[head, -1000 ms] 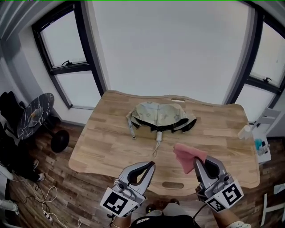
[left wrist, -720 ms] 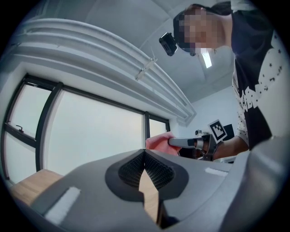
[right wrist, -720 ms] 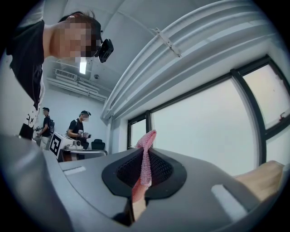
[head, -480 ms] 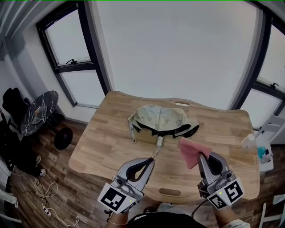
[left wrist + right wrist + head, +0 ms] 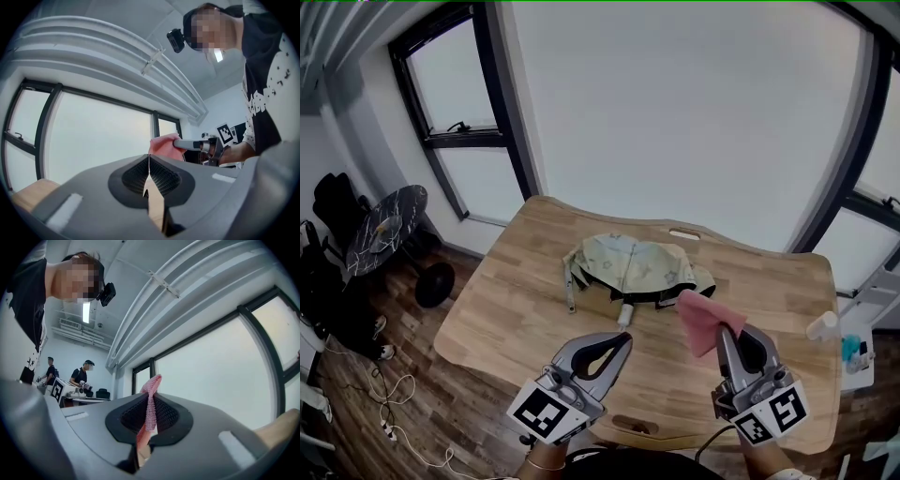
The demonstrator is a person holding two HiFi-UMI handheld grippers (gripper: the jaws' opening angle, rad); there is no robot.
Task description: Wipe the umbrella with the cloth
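Pink cloth (image 5: 703, 321) is getting pinched in the right hand-held gripper (image 5: 727, 332). The jaws are clamping right down on it, and most of the fabric is sticking up and out past the tips. The left hand-held gripper (image 5: 625, 339) is carrying nothing, its jaws sitting pressed together with basically no gap. Both are hanging side by side over the near edge of the wooden worktop (image 5: 502, 309), a bit apart from each other and pointing roughly level. The umbrella (image 5: 633, 267) is lying collapsed in a floppy heap around the middle of the worktop, with the pale greenish canopy on top, dark edging showing underneath, and its handle (image 5: 624, 314) poking toward the grippers. In the head view the cloth is sitting close to the umbrella's near right side, but it isn't touching it as far as I can tell. Off to the left a small dark round table (image 5: 382, 234) is standing on the wood floor (image 5: 441, 403).
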